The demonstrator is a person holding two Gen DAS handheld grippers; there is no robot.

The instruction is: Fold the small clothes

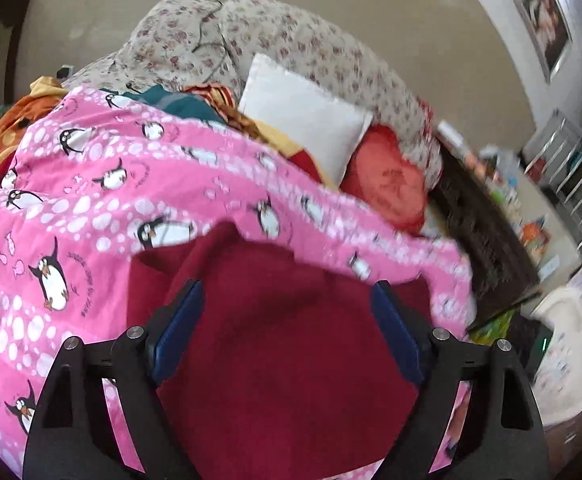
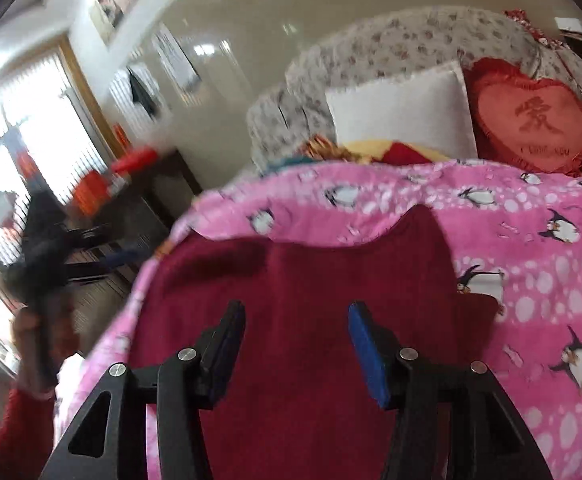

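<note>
A dark red garment [image 1: 287, 340] lies spread on a pink penguin-print blanket [image 1: 71, 208]. My left gripper [image 1: 287, 292] is open just above the garment, its blue-padded fingers wide apart and holding nothing. In the right wrist view the same garment [image 2: 311, 280] lies on the blanket [image 2: 551, 280]. My right gripper [image 2: 297, 312] is also open above the cloth and empty. The left gripper shows blurred at the left edge of the right wrist view [image 2: 51, 264], held in a hand.
Behind the blanket lie a white pillow [image 1: 307, 116], a red heart cushion [image 1: 391, 188], a floral quilt [image 1: 291, 40] and a heap of coloured clothes [image 1: 31, 120]. A dark wooden bed edge [image 1: 487, 248] runs along the right.
</note>
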